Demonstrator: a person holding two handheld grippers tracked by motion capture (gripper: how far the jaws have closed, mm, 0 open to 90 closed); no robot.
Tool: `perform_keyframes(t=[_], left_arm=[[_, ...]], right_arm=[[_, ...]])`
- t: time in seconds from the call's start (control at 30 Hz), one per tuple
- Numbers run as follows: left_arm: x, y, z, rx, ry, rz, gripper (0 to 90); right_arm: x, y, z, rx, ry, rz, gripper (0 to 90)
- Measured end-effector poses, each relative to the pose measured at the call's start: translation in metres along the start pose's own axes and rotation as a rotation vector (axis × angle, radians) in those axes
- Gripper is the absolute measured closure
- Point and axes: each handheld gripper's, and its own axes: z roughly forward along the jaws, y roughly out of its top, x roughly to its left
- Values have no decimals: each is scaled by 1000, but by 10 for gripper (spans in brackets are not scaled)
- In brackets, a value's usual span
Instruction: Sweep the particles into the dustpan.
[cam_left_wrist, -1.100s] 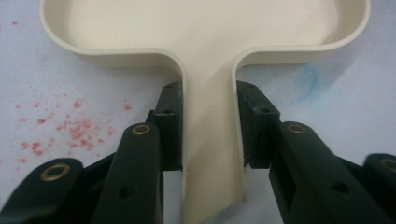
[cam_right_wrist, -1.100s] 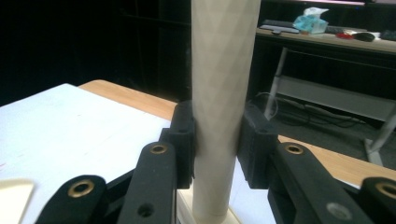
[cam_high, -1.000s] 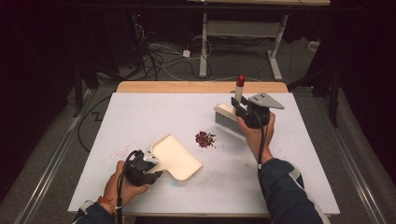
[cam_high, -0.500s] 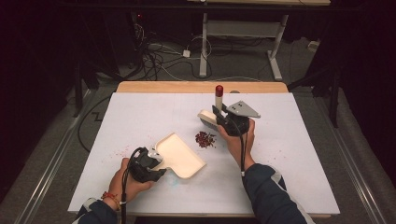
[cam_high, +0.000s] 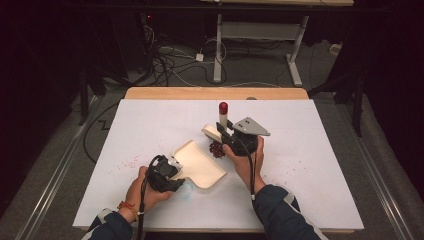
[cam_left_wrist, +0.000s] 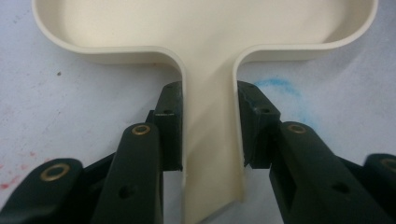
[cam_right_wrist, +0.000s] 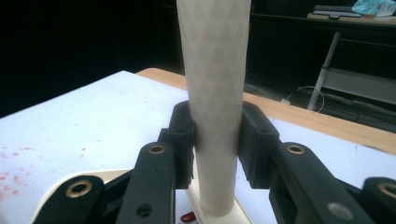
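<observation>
A cream dustpan (cam_high: 200, 162) lies flat on the white table (cam_high: 320, 150), its mouth toward a small pile of dark red bits (cam_high: 216, 148). My left gripper (cam_high: 170, 172) is shut on the dustpan's handle (cam_left_wrist: 212, 149), pads pressing both sides. A cream brush (cam_high: 214, 132) with a red-tipped upright handle (cam_high: 223, 114) stands just behind the pile. My right gripper (cam_high: 231, 137) is shut on that brush handle (cam_right_wrist: 215, 116). A single red bit (cam_right_wrist: 187, 217) shows by the brush base.
Faint red specks (cam_high: 127, 162) mark the table to the left of the dustpan. The table's wooden far edge (cam_high: 215, 93) borders a dark floor with cables (cam_high: 175, 60) and a white desk frame (cam_high: 260, 35).
My right gripper has carried the brush leftward from the table's right side to just behind the red pile. The left gripper has slid the dustpan right, closer to the pile.
</observation>
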Motion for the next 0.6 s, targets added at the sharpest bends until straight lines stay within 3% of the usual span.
perform_keyframes(t=[0.3,0.6], left_arm=[[-10,14,7,10,10,9,641],[-13,19,10,18,5,-2,640]], right_arm=[[17,-3,-9,7,-1,-5,695],[33,-2,-22,6,44,-25,700]])
